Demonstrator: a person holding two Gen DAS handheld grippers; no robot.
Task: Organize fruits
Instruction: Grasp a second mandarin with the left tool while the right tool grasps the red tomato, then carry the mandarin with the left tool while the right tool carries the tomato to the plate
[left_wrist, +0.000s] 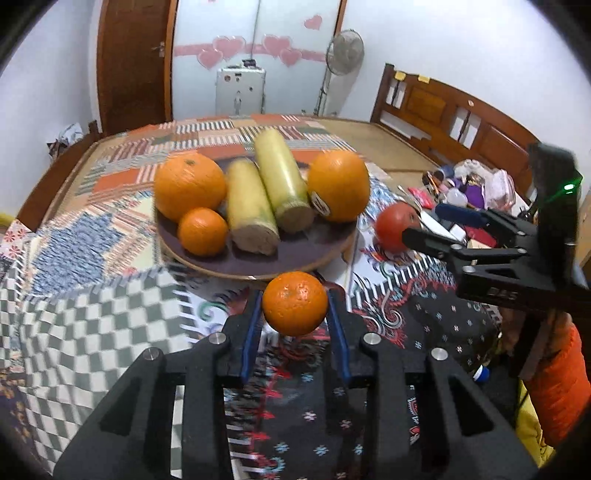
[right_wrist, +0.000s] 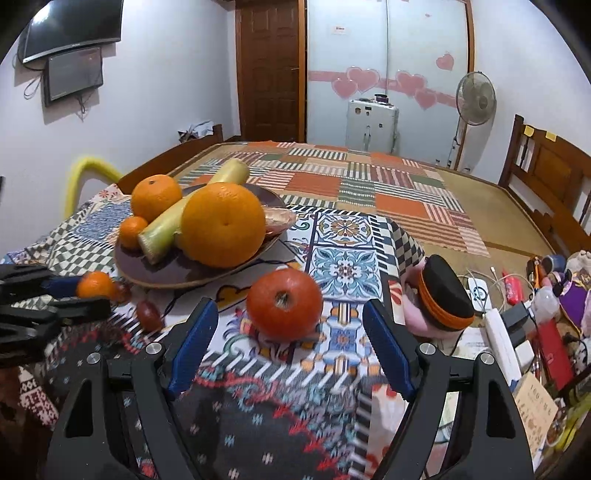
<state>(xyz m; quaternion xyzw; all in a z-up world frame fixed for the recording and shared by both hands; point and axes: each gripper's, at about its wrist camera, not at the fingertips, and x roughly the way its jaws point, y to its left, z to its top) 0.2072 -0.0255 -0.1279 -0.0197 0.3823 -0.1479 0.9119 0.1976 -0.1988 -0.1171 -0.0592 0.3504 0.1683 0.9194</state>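
My left gripper (left_wrist: 294, 304) is shut on a small orange (left_wrist: 294, 303), held above the cloth just in front of the dark round plate (left_wrist: 258, 264). The plate holds two big oranges (left_wrist: 189, 185), a small orange (left_wrist: 202, 231) and two pale stalks (left_wrist: 280, 177). My right gripper (right_wrist: 286, 325) is open around a red tomato (right_wrist: 284, 304) that rests on the cloth, with a gap on both sides. The left gripper (right_wrist: 79, 295) with its small orange (right_wrist: 95, 284) shows at the left of the right wrist view. The plate (right_wrist: 173, 275) also shows there.
Two small dark red fruits (right_wrist: 149, 315) lie on the cloth left of the tomato. A black and orange cap on a pink thing (right_wrist: 445, 299) sits to the right. Clutter (right_wrist: 535, 317) covers the far right. A wooden headboard (left_wrist: 454, 114) stands beyond.
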